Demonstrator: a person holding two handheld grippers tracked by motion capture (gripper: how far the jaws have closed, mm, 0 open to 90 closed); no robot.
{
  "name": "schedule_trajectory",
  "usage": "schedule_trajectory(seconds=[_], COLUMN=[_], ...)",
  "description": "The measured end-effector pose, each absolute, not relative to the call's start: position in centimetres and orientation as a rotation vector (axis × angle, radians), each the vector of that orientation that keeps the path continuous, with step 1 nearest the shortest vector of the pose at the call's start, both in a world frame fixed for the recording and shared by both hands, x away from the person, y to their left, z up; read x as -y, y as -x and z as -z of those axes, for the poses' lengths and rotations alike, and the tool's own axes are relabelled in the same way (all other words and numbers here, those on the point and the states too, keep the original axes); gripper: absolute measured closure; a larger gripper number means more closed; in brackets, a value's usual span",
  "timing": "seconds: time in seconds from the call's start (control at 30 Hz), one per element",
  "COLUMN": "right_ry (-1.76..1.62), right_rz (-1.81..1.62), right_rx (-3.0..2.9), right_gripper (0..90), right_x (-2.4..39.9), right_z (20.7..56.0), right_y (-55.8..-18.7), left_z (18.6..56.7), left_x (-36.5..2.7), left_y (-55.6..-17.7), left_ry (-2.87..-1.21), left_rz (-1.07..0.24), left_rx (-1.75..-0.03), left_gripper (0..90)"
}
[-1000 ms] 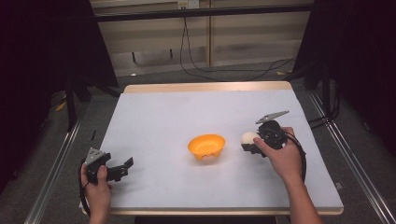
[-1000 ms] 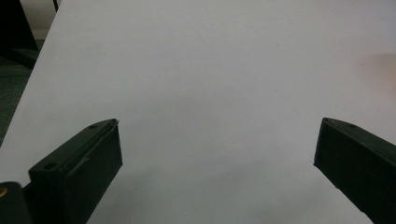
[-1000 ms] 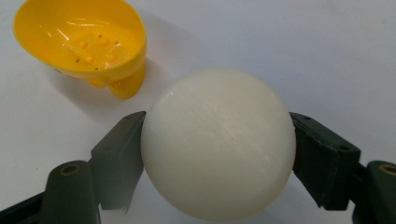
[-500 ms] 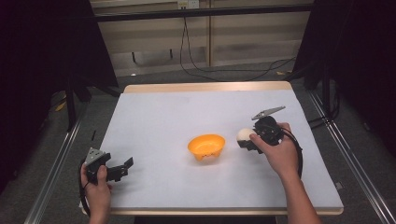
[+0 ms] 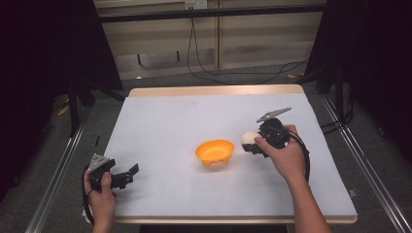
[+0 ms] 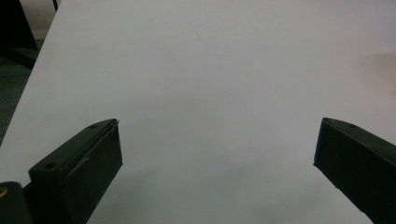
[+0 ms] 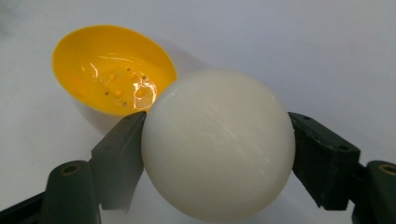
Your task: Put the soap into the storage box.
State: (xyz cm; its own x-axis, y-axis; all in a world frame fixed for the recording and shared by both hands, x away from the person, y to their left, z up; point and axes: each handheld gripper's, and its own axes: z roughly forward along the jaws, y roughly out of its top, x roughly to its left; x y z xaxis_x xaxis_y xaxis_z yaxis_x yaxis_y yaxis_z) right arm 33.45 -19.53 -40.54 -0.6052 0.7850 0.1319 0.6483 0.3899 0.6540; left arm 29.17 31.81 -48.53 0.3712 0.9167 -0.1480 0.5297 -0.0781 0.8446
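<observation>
An orange bowl (image 5: pixel 214 152) (image 7: pixel 112 67) stands near the middle of the white table (image 5: pixel 194 116), its inside bare and glossy. Just right of it my right gripper (image 5: pixel 252 145) is shut on a white ball (image 5: pixel 249 139) (image 7: pixel 218 144), held a little above the table with both jaws pressed to its sides. The ball hangs close to the bowl's right rim, outside the bowl. My left gripper (image 5: pixel 130 174) (image 6: pixel 215 149) rests at the table's front left corner, open, with bare table between its jaws.
The table's wooden far edge (image 5: pixel 214 90) runs along the back. Cables (image 5: pixel 204 53) trail on the floor behind the table, and metal rails (image 5: pixel 56 174) flank both sides. Dark curtains close in on the left and right.
My right gripper has carried the white ball up and to the left, closer to the orange bowl. The left gripper has stayed still.
</observation>
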Motion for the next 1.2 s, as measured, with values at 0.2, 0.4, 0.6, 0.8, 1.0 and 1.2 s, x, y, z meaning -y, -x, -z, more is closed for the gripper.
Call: schedule_trajectory(seconds=[0.2, 0.4, 0.6, 0.8, 1.0, 1.2], right_ry=[-1.265, -1.252, -1.245, -1.214, -1.195, -1.166], right_rz=[-1.022, -1.024, -1.024, -1.026, -1.035, -1.051], right_rx=[-2.456, -2.466, -2.469, -2.476, -2.491, -2.507], right_gripper=[24.4, 24.5, 24.6, 24.7, 24.6, 24.7], right_x=[18.9, 18.2, 17.6, 16.7, 15.5, 14.3], right_z=[40.3, 40.2, 40.2, 40.0, 39.6, 39.7], right_y=[-33.7, -33.9, -34.0, -34.1, -34.3, -34.5], left_z=[48.5, 48.5, 48.5, 48.5, 48.5, 48.5], left_x=[-31.8, -31.8, -31.8, -31.8, -31.8, -31.8], left_y=[-29.2, -29.2, -29.2, -29.2, -29.2, -29.2], left_ry=[-1.738, -1.739, -1.738, -1.738, -1.733, -1.736], left_rz=[-0.543, -0.544, -0.543, -0.544, -0.542, -0.541], left_rx=[-1.281, -1.281, -1.282, -1.281, -1.284, -1.283], left_gripper=[0.8, 0.9, 0.8, 0.8, 0.9, 0.9])
